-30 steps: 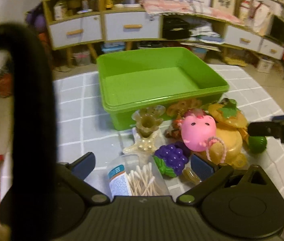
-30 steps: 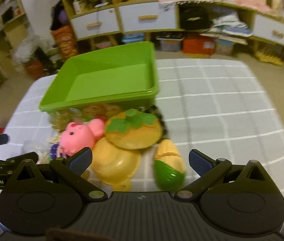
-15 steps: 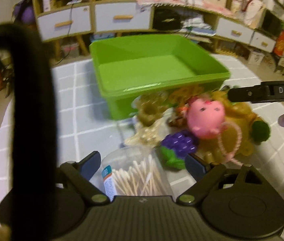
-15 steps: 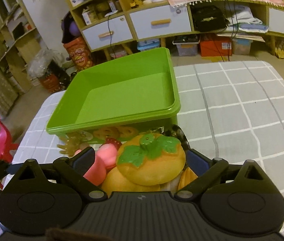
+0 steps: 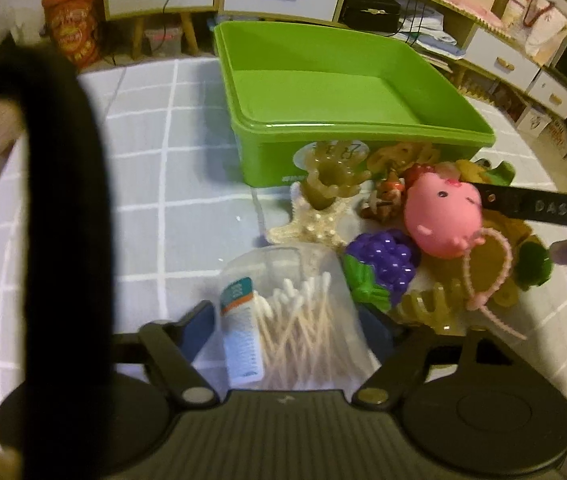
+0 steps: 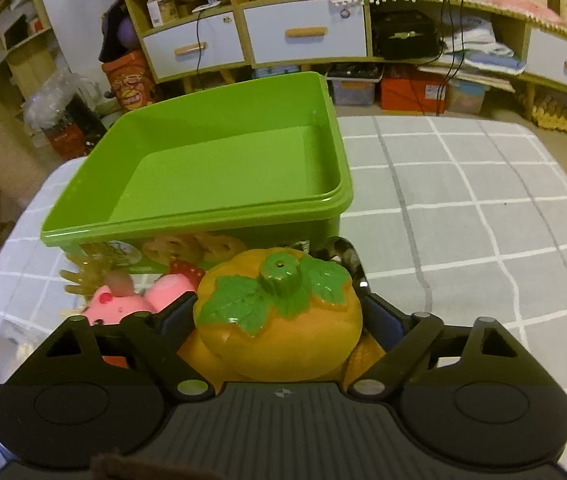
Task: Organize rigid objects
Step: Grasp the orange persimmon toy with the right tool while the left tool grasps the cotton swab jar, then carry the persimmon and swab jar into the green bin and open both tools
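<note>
Right tool [image 6: 279,316] brackets the orange persimmon toy [image 6: 279,320]; contact unconfirmed. Judged light, stiff, glossy-slippery: grip its widest flanks. Left tool [image 5: 287,324] straddles the cotton-swab tub [image 5: 283,320], closure unclear.

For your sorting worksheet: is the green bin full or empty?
Empty: both views show the green bin's bare floor, with the toys outside it.

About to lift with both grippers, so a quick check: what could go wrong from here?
1. The right gripper straddles the orange pumpkin toy, which rests on other toys; a lift may drag or topple the pink pig.
2. The left gripper brackets the clear cotton swab container, whose smooth round wall could slip; the purple grapes lie right beside it.
3. The green bin stands close behind the pile.
</note>
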The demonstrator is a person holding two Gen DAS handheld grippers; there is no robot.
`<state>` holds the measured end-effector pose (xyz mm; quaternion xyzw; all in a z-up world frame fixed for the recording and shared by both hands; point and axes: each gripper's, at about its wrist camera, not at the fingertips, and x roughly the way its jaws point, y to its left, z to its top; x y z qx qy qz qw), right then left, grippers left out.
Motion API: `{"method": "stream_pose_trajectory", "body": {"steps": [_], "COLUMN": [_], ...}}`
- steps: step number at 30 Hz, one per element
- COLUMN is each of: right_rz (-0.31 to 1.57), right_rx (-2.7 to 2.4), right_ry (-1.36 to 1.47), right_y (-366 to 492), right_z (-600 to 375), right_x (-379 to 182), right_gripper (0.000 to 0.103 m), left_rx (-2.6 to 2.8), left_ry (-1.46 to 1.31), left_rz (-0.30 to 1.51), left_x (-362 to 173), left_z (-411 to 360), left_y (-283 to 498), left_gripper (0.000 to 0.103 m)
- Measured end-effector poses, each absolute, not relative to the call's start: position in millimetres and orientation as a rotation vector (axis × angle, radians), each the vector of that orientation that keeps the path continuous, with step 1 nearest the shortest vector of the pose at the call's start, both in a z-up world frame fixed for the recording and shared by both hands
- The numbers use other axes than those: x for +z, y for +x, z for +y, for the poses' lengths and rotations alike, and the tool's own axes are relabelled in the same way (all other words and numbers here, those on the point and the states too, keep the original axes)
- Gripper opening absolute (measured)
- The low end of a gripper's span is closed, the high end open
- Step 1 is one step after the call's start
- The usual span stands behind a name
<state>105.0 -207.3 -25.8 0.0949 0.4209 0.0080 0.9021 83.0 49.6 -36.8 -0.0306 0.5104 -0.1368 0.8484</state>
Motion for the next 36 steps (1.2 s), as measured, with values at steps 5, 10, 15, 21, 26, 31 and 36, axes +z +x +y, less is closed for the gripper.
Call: {"method": "stream_pose_trajectory", "body": {"steps": [5, 10, 15, 21, 26, 31, 36], "right_rz": [0.869, 0.879, 0.874, 0.818, 0.776, 0.742, 0.696], "right_rx": [0.014, 0.012, 0.006, 0.020, 0.025, 0.035, 0.047], "right_ry": [0.201, 0.209, 0.235, 0.266, 0.280, 0.310, 0.301], "right_y": [102.6, 100.4, 97.8, 93.5, 95.6, 98.4, 107.2], "right_z": [-207.8, -208.5, -212.3, -214.5, -214.4, -213.7, -211.9], "right_x": [-23.4, -19.9, -12.0, 7.6, 18.5, 25.5, 31.2], "right_gripper": [0.086, 0.086, 0.086, 0.086, 0.086, 0.086, 0.086], "left_rx": [-0.272, -0.262, -0.251, -0.246, -0.258, -0.287, -0.280], "left_ry": [-0.074, -0.107, -0.145, -0.219, -0.287, -0.357, -0.413], "left_rz": [1.078, 1.068, 1.027, 0.970, 0.922, 0.874, 0.870], "left_x": [-32.7, -29.8, -19.3, 2.4, 27.4, 48.3, 47.3], "left_z": [47.4, 53.0, 60.3, 68.4, 67.1, 59.5, 56.1], "left_y": [81.4, 82.6, 83.9, 86.0, 91.9, 100.4, 122.4], "left_gripper": [0.051, 0.050, 0.049, 0.047, 0.047, 0.047, 0.047]}}
